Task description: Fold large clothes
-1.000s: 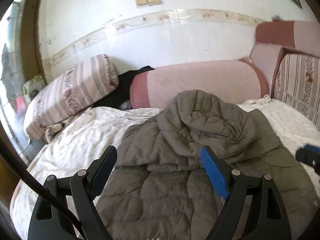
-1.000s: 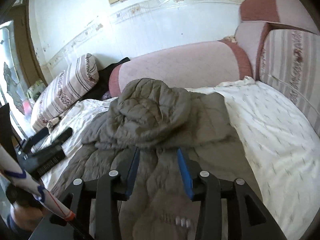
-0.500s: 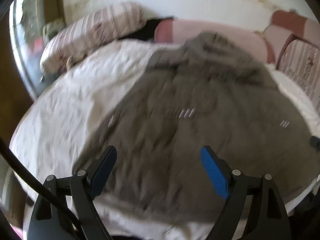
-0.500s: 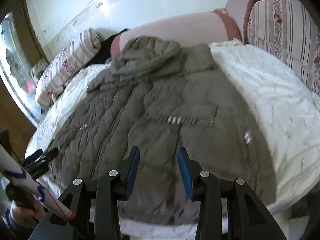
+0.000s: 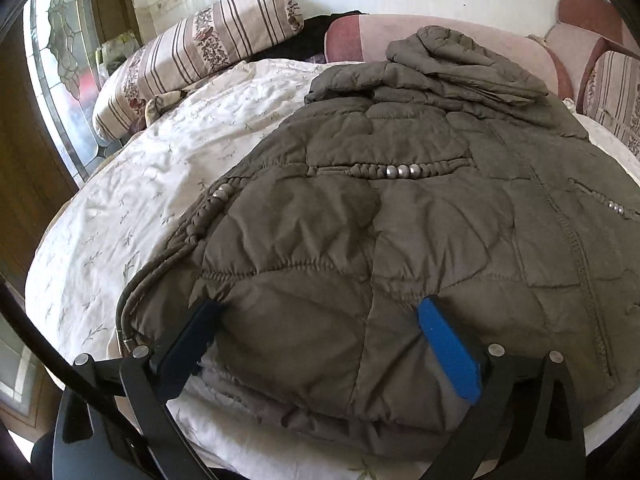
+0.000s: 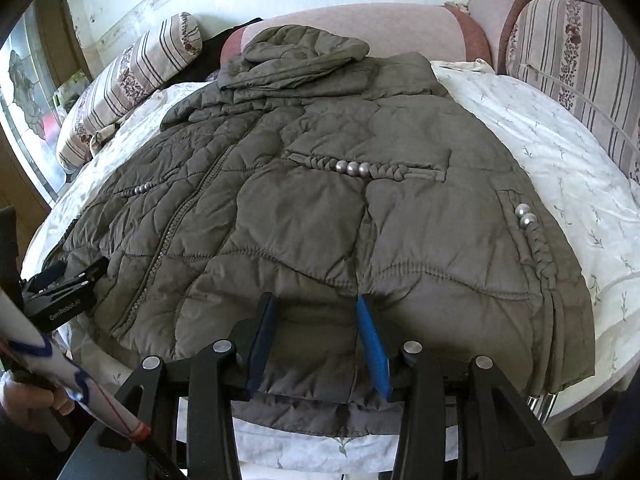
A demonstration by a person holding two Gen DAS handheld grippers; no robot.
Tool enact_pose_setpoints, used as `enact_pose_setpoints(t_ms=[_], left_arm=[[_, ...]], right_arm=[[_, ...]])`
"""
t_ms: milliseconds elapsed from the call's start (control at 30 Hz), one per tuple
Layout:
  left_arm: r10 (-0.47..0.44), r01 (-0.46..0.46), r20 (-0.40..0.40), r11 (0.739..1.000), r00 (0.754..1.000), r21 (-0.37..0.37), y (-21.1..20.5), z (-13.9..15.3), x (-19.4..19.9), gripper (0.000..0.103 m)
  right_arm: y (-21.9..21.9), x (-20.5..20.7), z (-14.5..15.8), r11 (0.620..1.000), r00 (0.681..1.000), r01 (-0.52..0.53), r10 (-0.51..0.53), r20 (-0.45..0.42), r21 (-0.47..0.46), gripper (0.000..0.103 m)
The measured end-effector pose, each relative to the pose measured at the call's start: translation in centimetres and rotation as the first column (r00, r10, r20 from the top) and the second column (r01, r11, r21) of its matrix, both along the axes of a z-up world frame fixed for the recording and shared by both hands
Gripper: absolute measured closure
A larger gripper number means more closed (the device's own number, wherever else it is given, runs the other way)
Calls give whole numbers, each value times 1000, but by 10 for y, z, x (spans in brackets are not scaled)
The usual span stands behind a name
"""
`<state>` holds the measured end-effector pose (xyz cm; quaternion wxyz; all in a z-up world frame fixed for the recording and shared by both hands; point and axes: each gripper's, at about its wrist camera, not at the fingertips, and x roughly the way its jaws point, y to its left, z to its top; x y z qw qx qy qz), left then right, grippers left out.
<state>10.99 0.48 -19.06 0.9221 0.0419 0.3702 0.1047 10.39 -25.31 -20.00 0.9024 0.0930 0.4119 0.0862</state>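
Fingers (image 5: 448, 356) of left gripper (image 5: 320, 312) just opened wide, right gripper (image 6: 316, 304) half-open; both straddle jacket (image 5: 400, 220) hem, nothing pinched. Jacket flat, unfolded; every fold remains.

Both grippers angle down at the hem of the jacket (image 5: 400, 220): the left gripper (image 5: 320, 312), jaws just spread wide, straddles its padding, while the right gripper (image 6: 316, 304) stands half-open over the hem.

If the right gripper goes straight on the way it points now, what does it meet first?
Probably the quilted jacket: the right gripper points down at its lower part, near the hem. Depth is unclear.
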Motion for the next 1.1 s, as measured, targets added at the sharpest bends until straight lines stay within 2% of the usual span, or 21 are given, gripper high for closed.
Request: enact_pose_setpoints(t_ms=[633, 833, 967, 1100], left_arm=[[-15, 14, 35, 1000, 999, 15, 0, -3, -1, 0], [-17, 17, 24, 1000, 1000, 0, 2, -2, -3, 0], [-44, 44, 11, 999, 999, -4, 4, 6, -9, 0], [-59, 64, 58, 994, 997, -89, 18, 34, -26, 0]], right_arm=[[-2, -8, -1, 1000, 999, -15, 15, 28, -5, 53], [-16, -16, 13, 997, 998, -41, 37, 57, 69, 53], [-53, -24, 31, 986, 990, 59, -78, 121, 157, 52], [-101, -35, 37, 949, 958, 231, -260, 121, 214, 51]])
